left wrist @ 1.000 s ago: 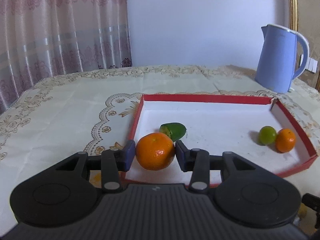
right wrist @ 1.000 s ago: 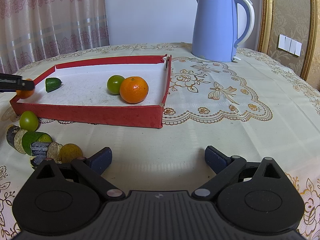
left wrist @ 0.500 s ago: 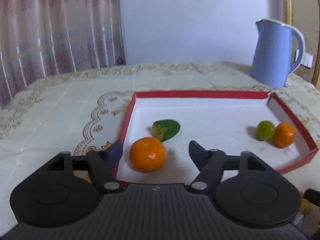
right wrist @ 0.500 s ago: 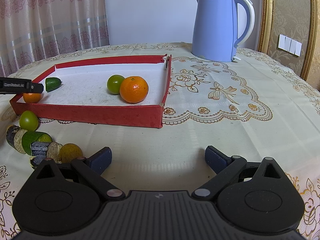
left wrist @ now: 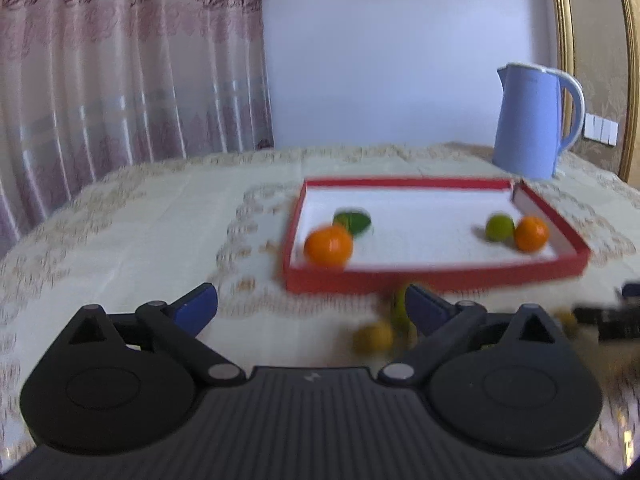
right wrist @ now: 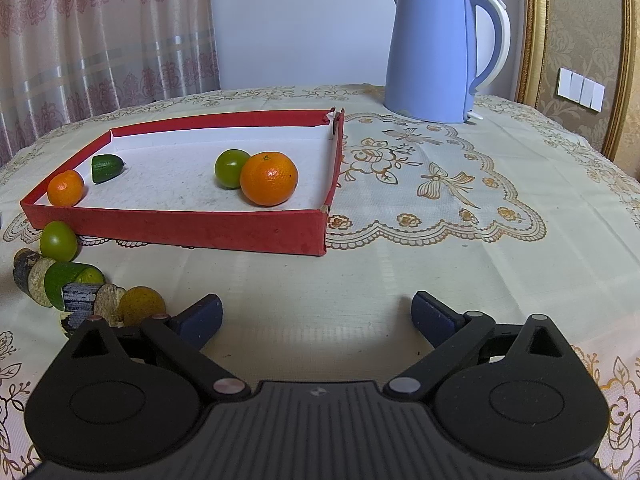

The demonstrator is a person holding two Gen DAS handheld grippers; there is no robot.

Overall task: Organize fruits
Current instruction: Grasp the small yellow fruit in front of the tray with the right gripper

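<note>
Left wrist view, blurred: left tool (left wrist: 311, 308), jaws spread wide after just opening, nothing between them, over bare desk (left wrist: 160, 220) in front of the red tray (left wrist: 436, 278).
- Small orange (left wrist: 329, 245): inside the tray at its near left corner, beyond the tool and clear of both pads.
- Cut green piece (left wrist: 353, 221): just behind that orange, in the tray.
- Green round fruit (left wrist: 499, 228) and larger orange (left wrist: 531, 233): touching each other at the tray's right end.
- Yellowish fruit (left wrist: 372, 338): on the desk outside the tray, near the tool's right pad; detail too blurred to read.
- Blue kettle (left wrist: 532, 120): on the desk behind the tray.

Right wrist view, sharp: right tool (right wrist: 316, 314), jaws wide apart and empty, over the cloth-covered desk.
- Green fruit (right wrist: 59, 240), sliced pieces (right wrist: 60, 280) and yellow fruit (right wrist: 142, 304): on the desk outside the tray's near wall, left of the tool; the yellow one lies just beside its left pad.
</note>
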